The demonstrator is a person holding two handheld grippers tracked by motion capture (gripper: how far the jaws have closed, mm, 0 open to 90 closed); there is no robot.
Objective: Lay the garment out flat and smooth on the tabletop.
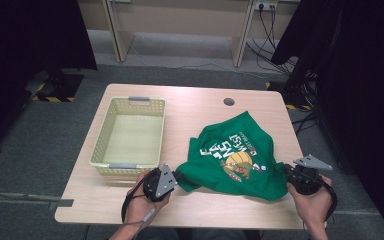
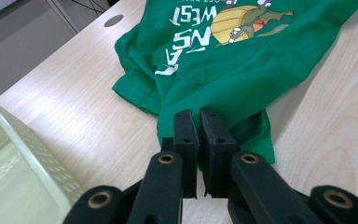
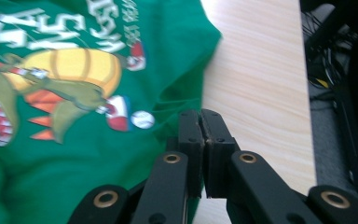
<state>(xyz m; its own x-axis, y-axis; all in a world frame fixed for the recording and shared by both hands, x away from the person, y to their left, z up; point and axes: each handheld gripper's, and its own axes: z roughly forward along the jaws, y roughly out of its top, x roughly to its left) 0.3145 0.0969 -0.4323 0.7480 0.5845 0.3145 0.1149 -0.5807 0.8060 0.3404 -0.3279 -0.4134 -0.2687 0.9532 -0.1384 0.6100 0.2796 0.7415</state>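
A green T-shirt (image 1: 235, 155) with a white and yellow print lies crumpled on the right half of the wooden table (image 1: 195, 105). My left gripper (image 1: 177, 176) is at the shirt's near left corner and is shut on a fold of the green fabric (image 2: 223, 70); in the left gripper view the jaws (image 2: 198, 116) meet over the cloth. At the shirt's near right edge my right gripper (image 1: 286, 171) is shut on the fabric (image 3: 74, 140), with its jaw tips (image 3: 200, 115) pressed together at the hem. A hand holds each gripper at the table's near edge.
A pale yellow perforated basket (image 1: 100, 145) stands on the left half of the table, with its wall close beside my left gripper (image 2: 23, 154). A round cable hole (image 1: 229, 101) sits near the far edge. Cables and dark curtains lie beyond the right edge.
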